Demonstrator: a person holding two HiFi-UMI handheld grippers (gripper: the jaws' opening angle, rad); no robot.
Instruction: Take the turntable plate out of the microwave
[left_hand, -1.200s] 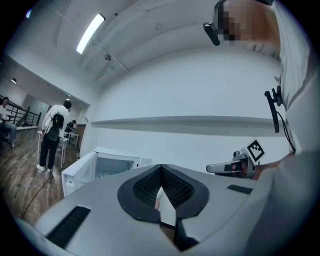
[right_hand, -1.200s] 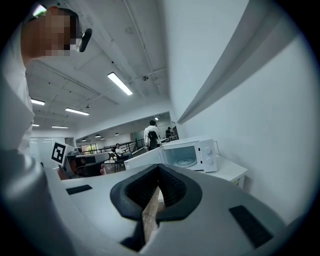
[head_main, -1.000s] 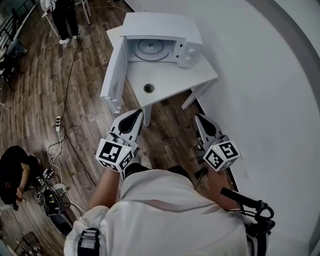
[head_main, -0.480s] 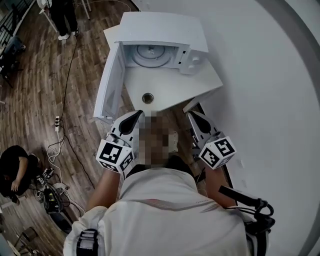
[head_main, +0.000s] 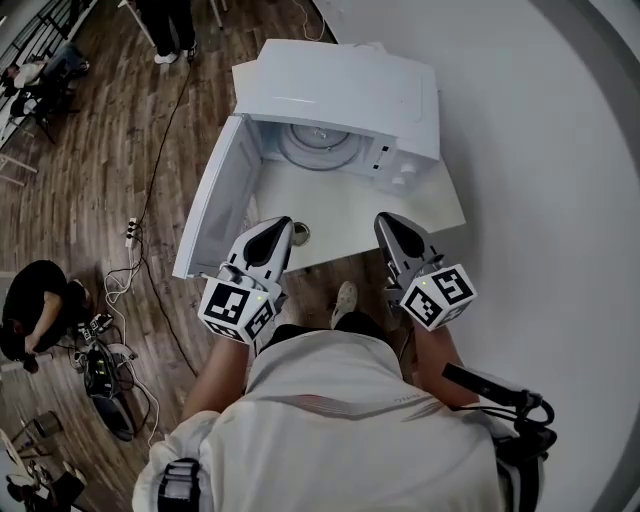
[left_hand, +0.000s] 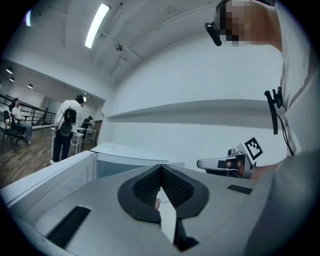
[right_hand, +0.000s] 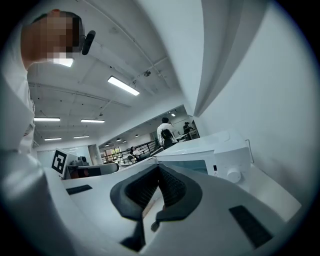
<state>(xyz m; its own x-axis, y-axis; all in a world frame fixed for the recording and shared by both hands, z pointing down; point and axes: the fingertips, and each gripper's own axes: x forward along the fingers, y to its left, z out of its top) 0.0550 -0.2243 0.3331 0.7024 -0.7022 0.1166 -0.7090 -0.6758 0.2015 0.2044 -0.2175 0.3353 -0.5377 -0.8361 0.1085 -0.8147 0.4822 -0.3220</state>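
The white microwave stands on a white table with its door swung open to the left. Inside lies the round pale turntable plate, partly hidden by the oven's roof. My left gripper is shut and empty, its tip over the table's near edge, short of the door. My right gripper is also shut and empty, level with it, in front of the control panel. The left gripper view shows shut jaws before the microwave; the right gripper view shows shut jaws and the knob.
A round cable hole sits in the table near my left gripper. A white wall runs along the right. Cables and a power strip lie on the wooden floor at left, where a person crouches; another person stands farther off.
I have walked up to the table. Both grippers moved forward, from over the floor to the table's near edge, and the microwave now looks closer. Both stayed shut.
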